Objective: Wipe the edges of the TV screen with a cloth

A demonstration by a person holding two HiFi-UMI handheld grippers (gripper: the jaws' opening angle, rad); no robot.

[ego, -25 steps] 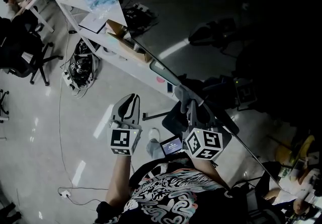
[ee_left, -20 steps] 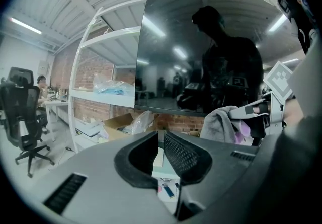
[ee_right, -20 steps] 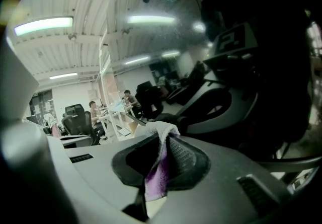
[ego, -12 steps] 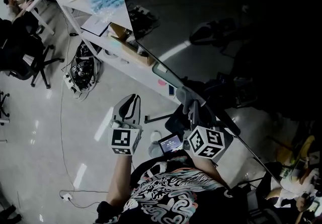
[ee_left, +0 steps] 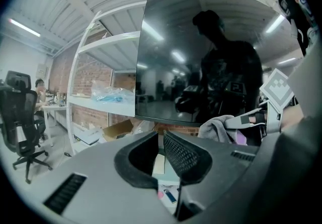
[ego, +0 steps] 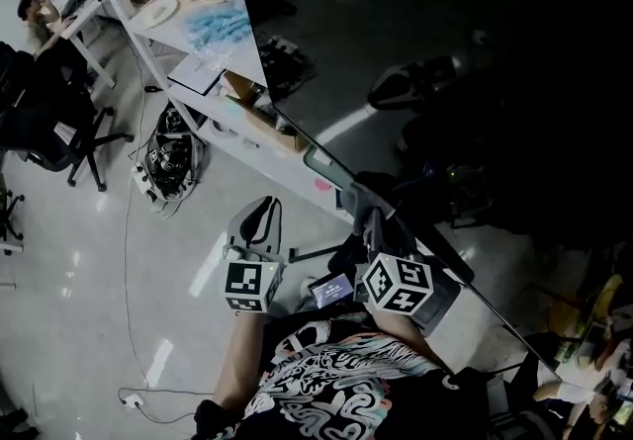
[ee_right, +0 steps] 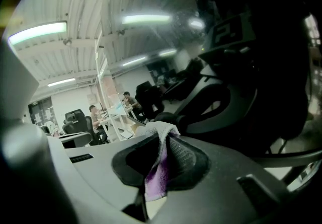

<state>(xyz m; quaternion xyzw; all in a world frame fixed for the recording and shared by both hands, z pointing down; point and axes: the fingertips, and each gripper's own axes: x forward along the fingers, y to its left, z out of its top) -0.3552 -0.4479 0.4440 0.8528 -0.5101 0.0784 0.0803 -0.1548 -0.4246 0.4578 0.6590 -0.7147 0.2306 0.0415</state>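
Observation:
The big dark TV screen (ego: 445, 52) fills the upper right of the head view, and its lower edge runs diagonally down to the right. My right gripper (ego: 374, 216) is shut on a grey cloth (ego: 364, 193) and holds it against that lower edge. In the right gripper view the cloth (ee_right: 161, 135) sits bunched between the pads, purple lower down, close to the glossy screen (ee_right: 241, 67). My left gripper (ego: 262, 209) hovers left of the screen over the floor, shut on nothing. The left gripper (ee_left: 161, 138) looks at the screen (ee_left: 201, 57) and the cloth (ee_left: 219, 127).
White shelving (ego: 188, 43) stands left of the TV, with a blue bag (ego: 213, 23) on top and a cardboard box (ego: 262, 112) lower down. Cables (ego: 168, 151) lie on the floor, with an office chair (ego: 49, 122) beyond. A small lit device (ego: 331, 288) shows between the grippers.
The head view has shifted. The right gripper with the cloth now stands a little nearer the screen's lower left corner along the bottom edge. The left gripper has barely moved.

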